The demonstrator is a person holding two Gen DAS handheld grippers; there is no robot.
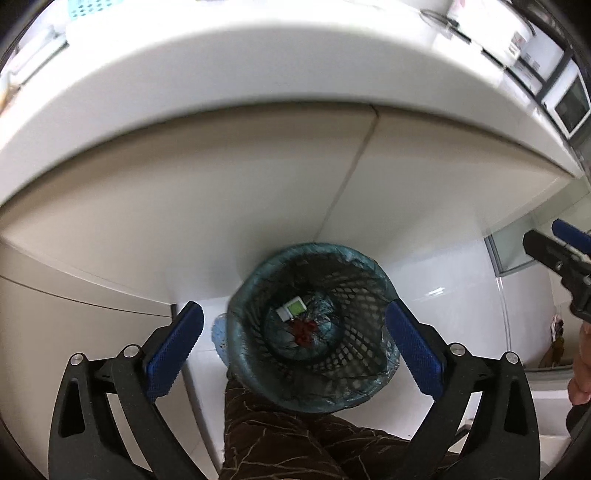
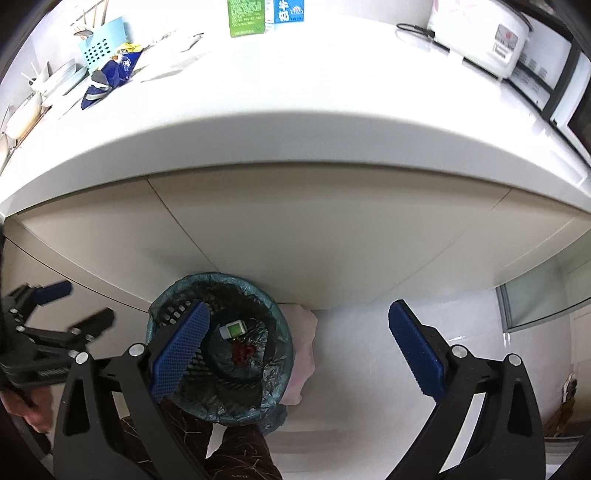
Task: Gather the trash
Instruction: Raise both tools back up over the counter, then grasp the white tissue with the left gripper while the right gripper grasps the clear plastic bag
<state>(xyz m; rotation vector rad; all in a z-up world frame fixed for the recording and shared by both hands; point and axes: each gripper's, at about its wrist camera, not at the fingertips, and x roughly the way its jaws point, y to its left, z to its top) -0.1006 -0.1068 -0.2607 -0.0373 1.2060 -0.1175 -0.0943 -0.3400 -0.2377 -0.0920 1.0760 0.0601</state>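
Observation:
A black mesh trash bin (image 1: 314,248) lined with a teal bag stands on the white floor against the cabinet. At its bottom lie a small white and green carton (image 1: 291,308) and a red scrap (image 1: 304,330). My left gripper (image 1: 291,310) hangs above the bin, open, with nothing between its blue pads. My right gripper (image 2: 299,306) is open and empty too, just right of the bin (image 2: 218,277); its left pad overlaps the rim. The carton (image 2: 232,328) and red scrap (image 2: 242,350) show there as well. A crumpled blue wrapper (image 2: 110,74) lies on the counter.
The white counter (image 2: 295,110) overhangs beige cabinet doors. On it stand a green carton (image 2: 246,18), a blue milk carton (image 2: 288,11), a rice cooker (image 2: 491,33) and a dish rack (image 2: 55,81). A person's leg in brown patterned trousers (image 1: 295,435) is beside the bin.

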